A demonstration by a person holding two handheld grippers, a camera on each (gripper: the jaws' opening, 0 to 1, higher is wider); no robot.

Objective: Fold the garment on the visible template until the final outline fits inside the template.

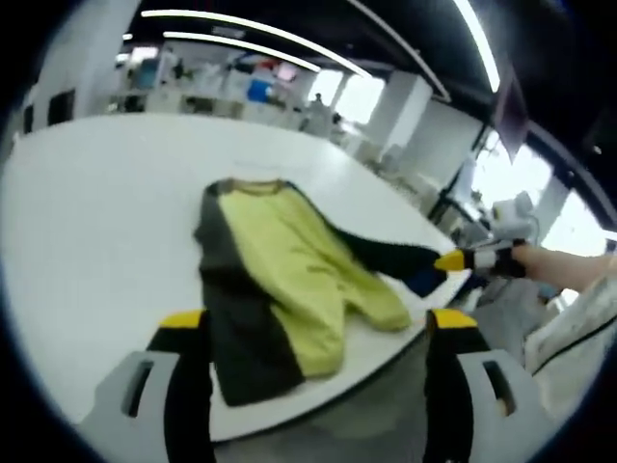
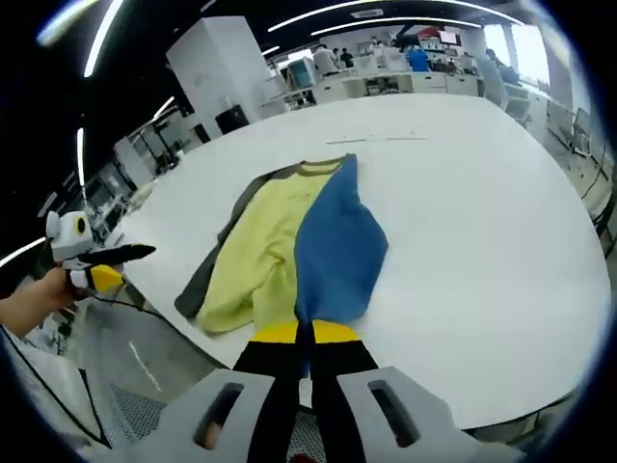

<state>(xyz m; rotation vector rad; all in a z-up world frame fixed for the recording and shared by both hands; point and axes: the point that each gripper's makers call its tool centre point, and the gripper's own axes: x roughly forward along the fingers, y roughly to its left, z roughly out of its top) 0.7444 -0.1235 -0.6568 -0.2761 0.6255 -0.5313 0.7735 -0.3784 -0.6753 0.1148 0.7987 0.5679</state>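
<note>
A long-sleeved garment [image 1: 289, 280] lies flat on the white table [image 1: 96, 222], collar far from me. Its middle is yellow-green [image 2: 255, 251] and one side dark grey [image 1: 236, 338]. In the left gripper view my left gripper [image 1: 316, 323] hangs open just off the table's near edge, its jaws wide on either side of the hem. My right gripper [image 1: 455, 260] comes in from the right, shut on the dark blue sleeve [image 1: 419, 280]. In the right gripper view that blue sleeve [image 2: 337, 251] stretches from the collar down into my right gripper [image 2: 306, 333]. My left gripper [image 2: 114, 265] is at the left.
Faint thin line marks [image 2: 381, 139] lie on the table beyond the collar. The table edge [image 2: 164, 313] runs close under the garment's hem, with floor below. Bare tabletop [image 2: 482, 212] spreads to the right. Desks and shelves stand far behind.
</note>
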